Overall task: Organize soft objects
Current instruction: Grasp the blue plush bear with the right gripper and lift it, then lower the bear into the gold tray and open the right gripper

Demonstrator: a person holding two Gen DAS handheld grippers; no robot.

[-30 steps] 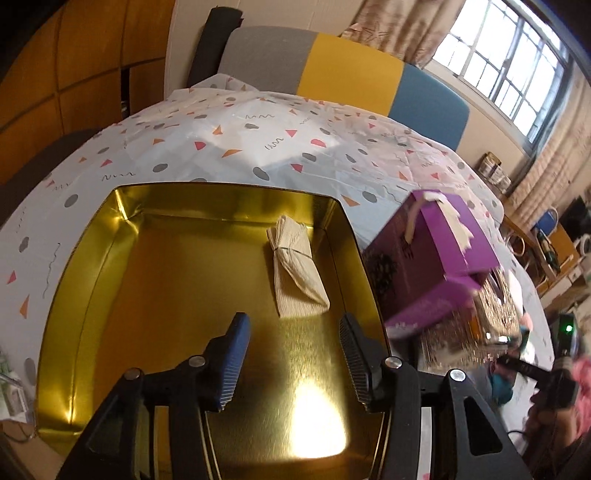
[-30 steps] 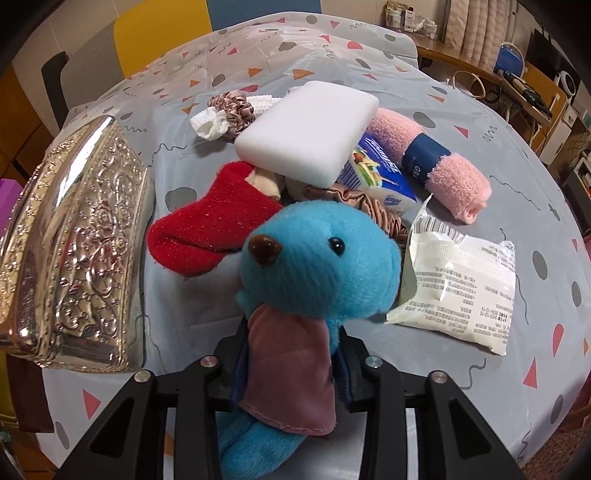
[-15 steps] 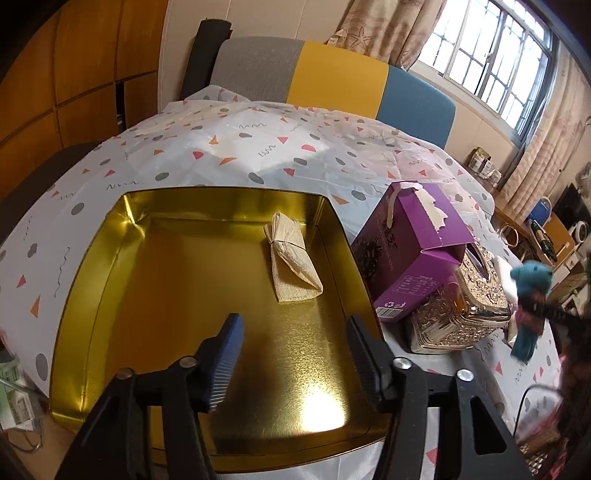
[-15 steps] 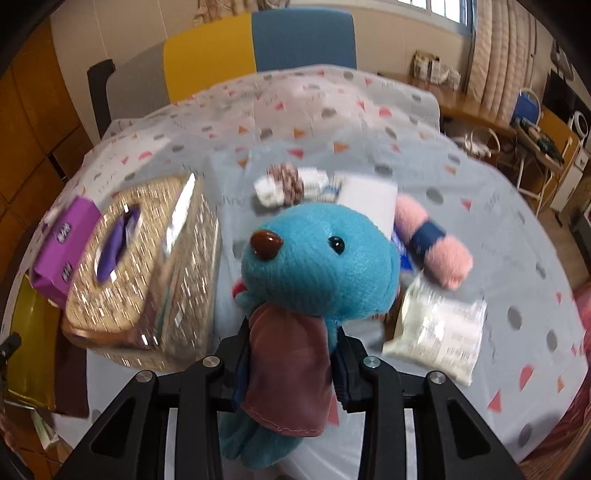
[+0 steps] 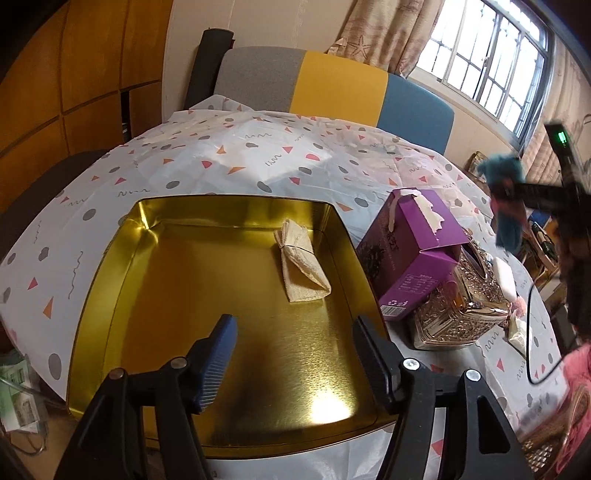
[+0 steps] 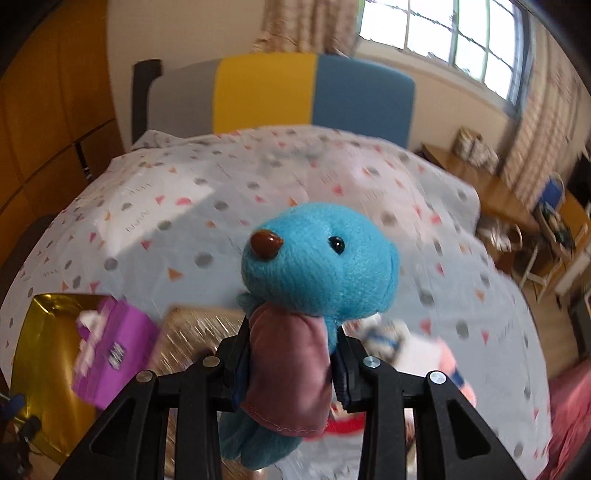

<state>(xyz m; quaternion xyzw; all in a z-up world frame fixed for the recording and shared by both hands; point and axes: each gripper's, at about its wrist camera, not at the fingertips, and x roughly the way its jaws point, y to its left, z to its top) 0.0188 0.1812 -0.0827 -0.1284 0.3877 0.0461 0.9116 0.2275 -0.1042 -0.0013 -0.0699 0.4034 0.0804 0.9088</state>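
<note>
Clearly a lived-in home, a dining or sitting room. Shown by a round counter (image 5: 229,155) under a white cloth printed with triangles, dots and squiggles, and at 12 o'clock a padded chair back (image 5: 332,88) in grey, yellow and blue. Up at 1 to 2 o'clock, a barred window (image 5: 491,62) with patterned beige curtains (image 5: 384,33). At 9 to 11 o'clock, warm wood-panelled cupboards (image 5: 85,74). Seen from the right wrist at 3 o'clock, a cluttered wooden side table (image 6: 491,184) with jars and, beyond it, small chairs, blurred. Household bits on the cloth too: a purple carton (image 5: 410,251), an ornate metal tissue box (image 5: 461,306), a gold tin tray (image 5: 110,295).
</note>
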